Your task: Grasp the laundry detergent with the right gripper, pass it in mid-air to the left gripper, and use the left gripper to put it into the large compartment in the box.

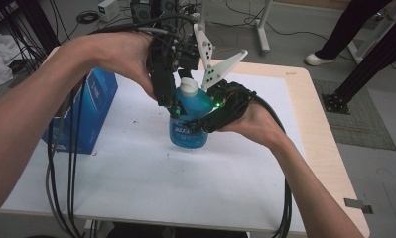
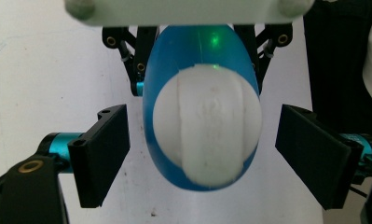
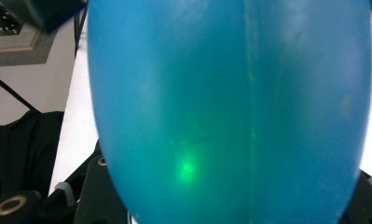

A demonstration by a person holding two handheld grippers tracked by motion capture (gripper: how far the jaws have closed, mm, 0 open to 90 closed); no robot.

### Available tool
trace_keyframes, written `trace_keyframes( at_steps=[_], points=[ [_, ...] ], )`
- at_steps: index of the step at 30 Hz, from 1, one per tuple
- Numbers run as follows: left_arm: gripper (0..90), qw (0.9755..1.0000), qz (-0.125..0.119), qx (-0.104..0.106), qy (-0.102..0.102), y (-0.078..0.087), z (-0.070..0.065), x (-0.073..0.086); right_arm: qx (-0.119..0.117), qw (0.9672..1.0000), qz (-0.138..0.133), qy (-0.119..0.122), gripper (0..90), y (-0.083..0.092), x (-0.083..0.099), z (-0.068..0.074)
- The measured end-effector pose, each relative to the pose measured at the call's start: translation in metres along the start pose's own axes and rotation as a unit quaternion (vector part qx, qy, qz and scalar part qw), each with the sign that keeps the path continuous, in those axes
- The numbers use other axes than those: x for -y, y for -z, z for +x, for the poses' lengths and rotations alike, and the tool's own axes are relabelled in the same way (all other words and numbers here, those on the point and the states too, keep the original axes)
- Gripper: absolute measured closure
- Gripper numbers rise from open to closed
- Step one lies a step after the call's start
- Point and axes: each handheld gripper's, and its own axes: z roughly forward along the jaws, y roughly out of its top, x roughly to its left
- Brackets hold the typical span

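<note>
Bottle: translucent blue plastic bottle [image 1: 188,116] with white cap [image 2: 207,123], frame centre — upright on white surface [image 1: 136,173].
Left gripper [image 2: 202,154]: fingers spread beside cap — uncapping seemingly not begun.
Right gripper [image 1: 205,121]: fingers apparently pinching the bottle body.

The room is a bit dim, and the light is soft and even. The white table [image 1: 136,183] looks grey, with only faint shadows under the arms. The edges of the high view bend outward, so the near arms look very big. A small green light glows on the blue bottle [image 3: 230,112], which is so close in the right gripper view that it looks fuzzy. In the left gripper view, the white cap [image 2: 207,126] is soft and blurry too.
</note>
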Motion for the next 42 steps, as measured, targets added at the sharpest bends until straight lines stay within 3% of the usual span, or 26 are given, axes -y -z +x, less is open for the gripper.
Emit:
trace_keyframes(
  at_steps=[13,26,42],
  points=[
    [17.7,1.0,-0.002,-0.003,0.009,-0.01,0.003,-0.003,0.002,1.0,0.003,-0.003,46.4,-0.001,0.0,0.0],
    [27.2,0.9999,-0.008,0.001,0.007,-0.012,0.004,-0.001,0.005,0.9999,0.009,-0.005,46.3,0.0,0.001,-0.001],
    [31.2,1.0,-0.004,-0.002,0.008,-0.014,0.004,-0.001,0.006,0.9998,0.016,-0.008,46.3,-0.004,0.001,0.0]
  ],
)
